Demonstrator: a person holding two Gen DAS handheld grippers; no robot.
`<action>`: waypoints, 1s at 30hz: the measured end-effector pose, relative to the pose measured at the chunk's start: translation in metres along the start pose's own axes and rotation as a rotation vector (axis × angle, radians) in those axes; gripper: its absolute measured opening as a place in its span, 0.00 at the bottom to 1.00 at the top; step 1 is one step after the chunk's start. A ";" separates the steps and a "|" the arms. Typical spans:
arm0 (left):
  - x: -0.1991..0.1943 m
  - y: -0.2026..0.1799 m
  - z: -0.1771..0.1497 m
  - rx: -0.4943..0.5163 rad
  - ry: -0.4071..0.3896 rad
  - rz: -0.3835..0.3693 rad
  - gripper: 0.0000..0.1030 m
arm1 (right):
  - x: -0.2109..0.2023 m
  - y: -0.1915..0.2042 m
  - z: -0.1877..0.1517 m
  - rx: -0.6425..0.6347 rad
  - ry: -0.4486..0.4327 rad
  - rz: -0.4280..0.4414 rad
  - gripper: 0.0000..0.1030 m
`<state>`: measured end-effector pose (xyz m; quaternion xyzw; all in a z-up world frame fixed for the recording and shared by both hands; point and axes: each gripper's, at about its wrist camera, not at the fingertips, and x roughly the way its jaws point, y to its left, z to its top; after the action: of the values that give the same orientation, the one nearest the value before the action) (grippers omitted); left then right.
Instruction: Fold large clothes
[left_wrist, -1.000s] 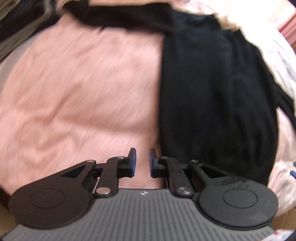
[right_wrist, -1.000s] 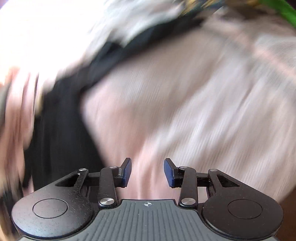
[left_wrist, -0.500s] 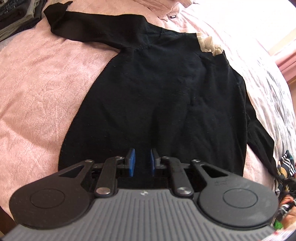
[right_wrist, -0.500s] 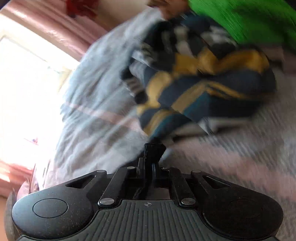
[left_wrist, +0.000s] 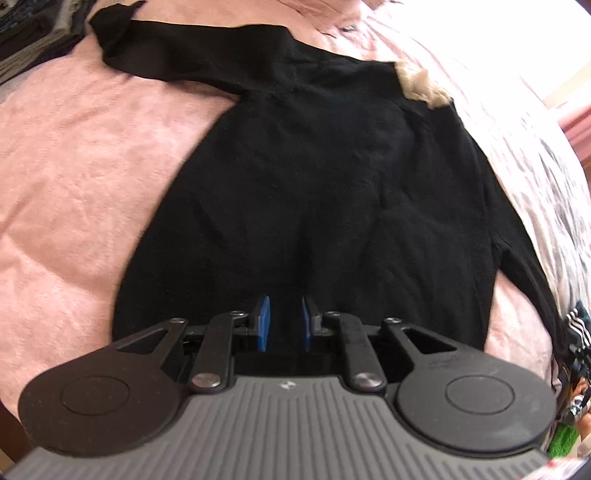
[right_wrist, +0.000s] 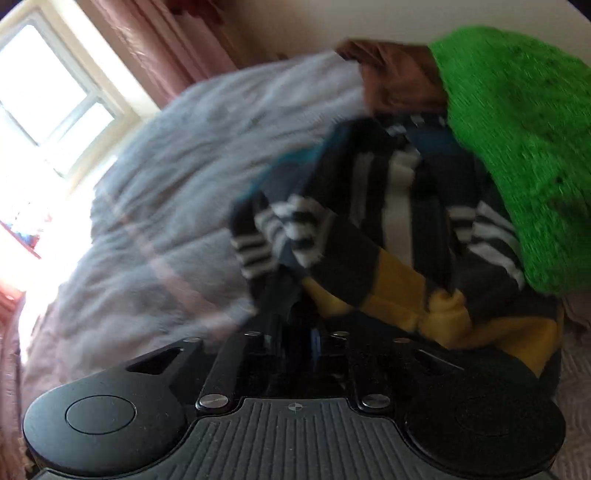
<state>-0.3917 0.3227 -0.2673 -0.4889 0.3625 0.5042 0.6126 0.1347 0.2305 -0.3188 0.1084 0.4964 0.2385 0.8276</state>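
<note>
A black long-sleeved sweater (left_wrist: 314, 184) with a pale furry collar (left_wrist: 421, 85) lies spread flat on a pink bedspread (left_wrist: 74, 166). One sleeve (left_wrist: 177, 48) stretches to the far left; the other sleeve (left_wrist: 532, 273) runs down the right side. My left gripper (left_wrist: 285, 325) hovers open over the sweater's hem, nothing between its blue pads. My right gripper (right_wrist: 291, 332) is shut on a strip of black cloth (right_wrist: 275, 299), which looks like the right sleeve's end.
A heap of clothes sits just ahead of the right gripper: a striped dark and yellow garment (right_wrist: 388, 229), a green knit (right_wrist: 517, 147), something brown (right_wrist: 395, 77). A grey quilt (right_wrist: 177, 184) and a window (right_wrist: 48, 92) lie beyond. Dark folded clothes (left_wrist: 29, 33) stack at far left.
The left gripper has moved from the pink bedspread to over the sweater's hem, still open. The right gripper swung toward the clothes heap and went from open to shut on black cloth.
</note>
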 end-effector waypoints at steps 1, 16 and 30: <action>-0.002 0.008 0.002 -0.013 -0.008 0.010 0.16 | -0.003 -0.002 0.000 0.023 -0.018 0.025 0.36; 0.017 0.137 0.170 0.103 -0.294 0.276 0.44 | -0.120 0.047 -0.117 -0.037 0.044 -0.104 0.58; 0.127 0.164 0.340 0.296 -0.342 0.420 0.04 | -0.123 0.120 -0.240 -0.092 0.186 -0.158 0.58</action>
<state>-0.5391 0.6862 -0.3370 -0.2167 0.4171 0.6364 0.6116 -0.1581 0.2591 -0.2906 0.0083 0.5667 0.2040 0.7982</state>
